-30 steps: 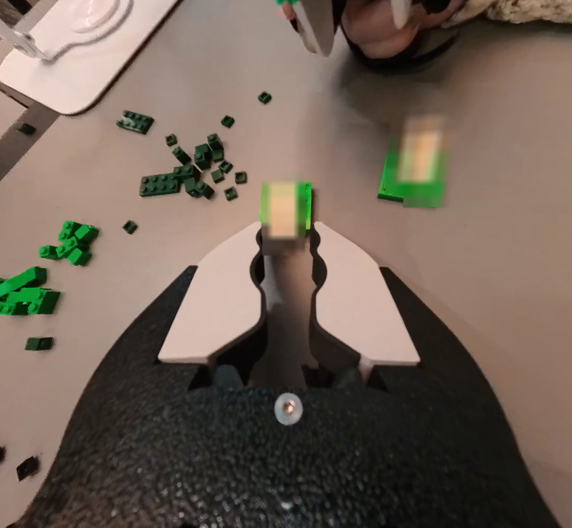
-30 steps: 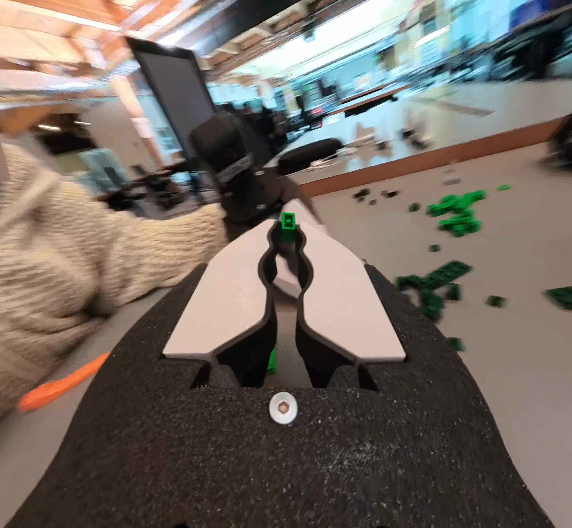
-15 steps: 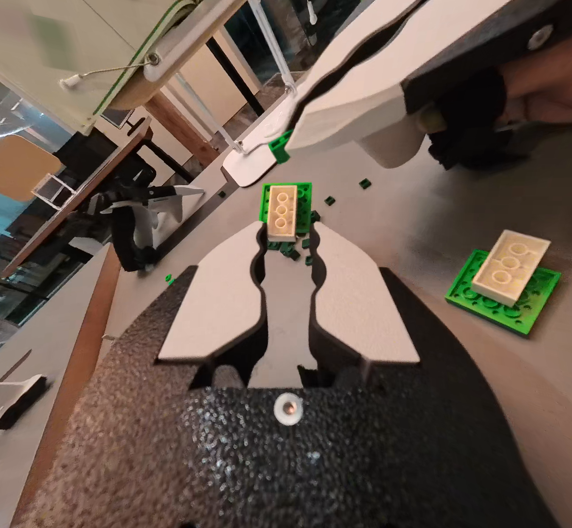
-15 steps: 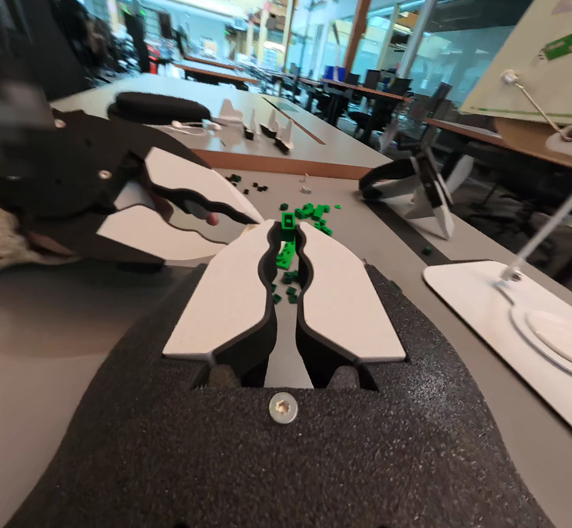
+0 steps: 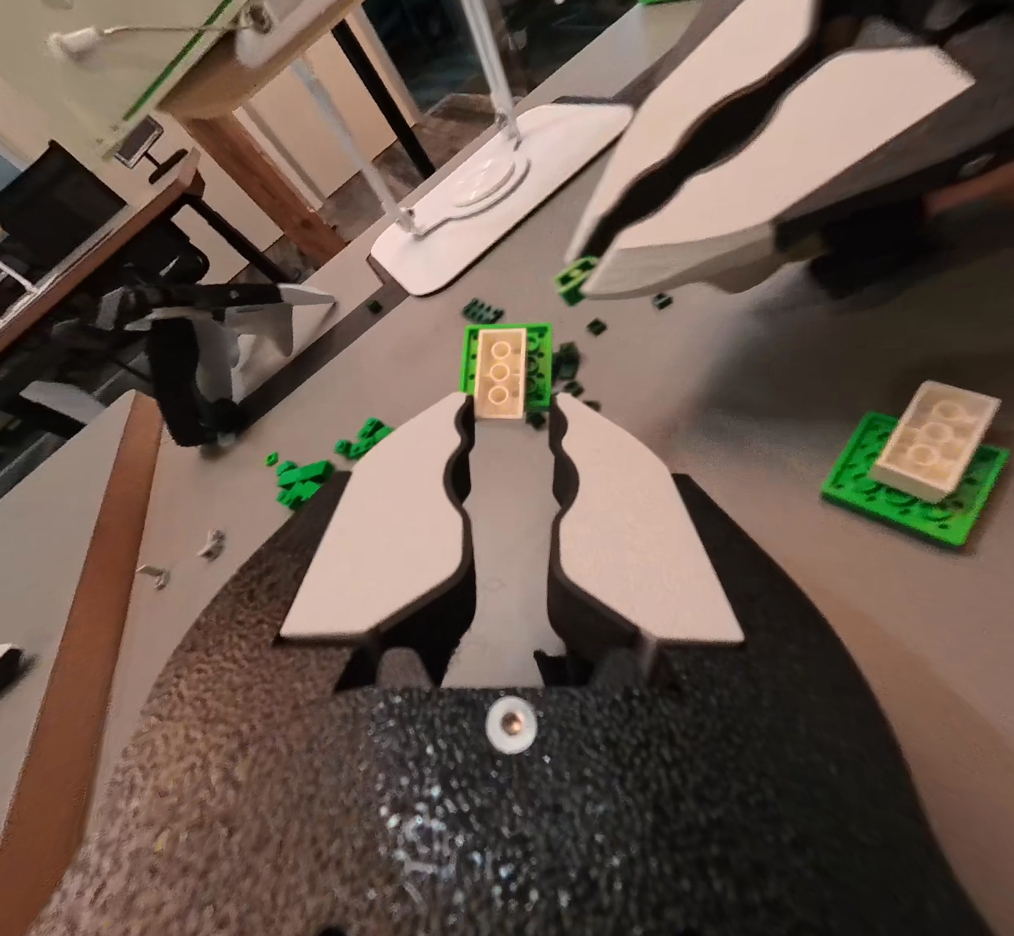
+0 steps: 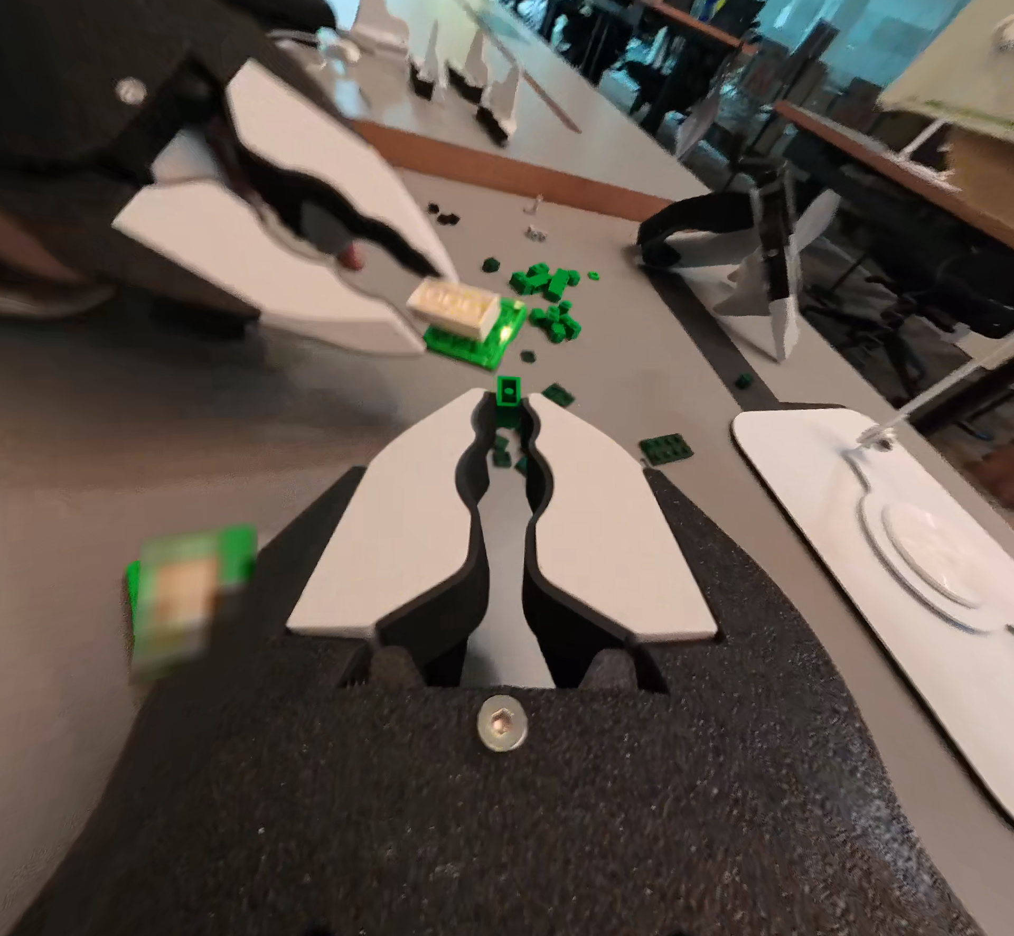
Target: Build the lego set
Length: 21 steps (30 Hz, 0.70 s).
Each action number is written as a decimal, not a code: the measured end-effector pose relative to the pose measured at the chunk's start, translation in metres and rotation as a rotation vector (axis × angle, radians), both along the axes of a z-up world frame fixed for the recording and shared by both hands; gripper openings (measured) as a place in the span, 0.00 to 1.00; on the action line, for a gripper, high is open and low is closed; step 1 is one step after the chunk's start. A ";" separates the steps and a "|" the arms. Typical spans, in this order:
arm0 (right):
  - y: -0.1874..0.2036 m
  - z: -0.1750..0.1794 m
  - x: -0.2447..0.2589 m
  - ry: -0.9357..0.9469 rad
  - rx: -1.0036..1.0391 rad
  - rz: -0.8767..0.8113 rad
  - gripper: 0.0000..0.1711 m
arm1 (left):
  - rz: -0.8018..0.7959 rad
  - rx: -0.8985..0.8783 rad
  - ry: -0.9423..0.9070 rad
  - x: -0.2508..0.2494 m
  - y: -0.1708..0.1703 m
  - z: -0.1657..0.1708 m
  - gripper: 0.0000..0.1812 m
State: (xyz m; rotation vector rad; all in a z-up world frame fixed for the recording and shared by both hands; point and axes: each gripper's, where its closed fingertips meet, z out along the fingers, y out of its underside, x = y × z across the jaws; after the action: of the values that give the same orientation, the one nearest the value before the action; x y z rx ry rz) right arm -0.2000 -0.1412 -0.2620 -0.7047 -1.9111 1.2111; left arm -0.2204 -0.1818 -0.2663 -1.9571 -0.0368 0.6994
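My left gripper (image 5: 509, 407) is shut on a cream brick (image 5: 500, 372) that sits on a bright green plate (image 5: 540, 377), held above the grey table. My right gripper (image 6: 508, 405) is shut on a small green brick (image 6: 508, 392). In the left wrist view the right gripper (image 5: 584, 273) comes in from the upper right, its small green brick (image 5: 573, 278) just beyond the held plate. In the right wrist view the left gripper (image 6: 433, 306) holds the cream brick (image 6: 455, 306) and plate (image 6: 472, 347) a little ahead of my brick. A second cream-on-green assembly (image 5: 922, 465) lies on the table.
Loose bright green bricks (image 6: 548, 300) and dark green pieces (image 6: 665, 448) are scattered on the table. A white stand base (image 6: 878, 553) lies to the right. A spare gripper (image 5: 192, 361) rests near the table's brown edge (image 5: 99, 525). Left tips to right tips: about 5 cm.
Both grippers have tilted up from looking down at the table. The right gripper with its small green brick has come closer to the assembly held in the left gripper.
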 end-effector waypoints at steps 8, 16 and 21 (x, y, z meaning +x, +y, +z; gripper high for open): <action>-0.010 -0.045 0.017 -0.345 0.115 0.151 0.05 | 0.031 0.002 -0.057 -0.016 -0.012 -0.004 0.14; -0.009 -0.053 0.018 -0.393 0.147 0.148 0.05 | 0.017 -0.058 -0.013 -0.013 -0.010 -0.010 0.14; -0.007 -0.054 0.019 -0.430 0.121 0.154 0.05 | 0.019 -0.053 -0.016 -0.013 -0.010 -0.009 0.14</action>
State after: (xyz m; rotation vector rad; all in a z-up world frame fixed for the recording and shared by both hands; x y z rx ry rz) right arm -0.1807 -0.1484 -0.3162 -0.8143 -2.4096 1.0857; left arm -0.2336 -0.1922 -0.2757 -2.0160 -0.0470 0.7032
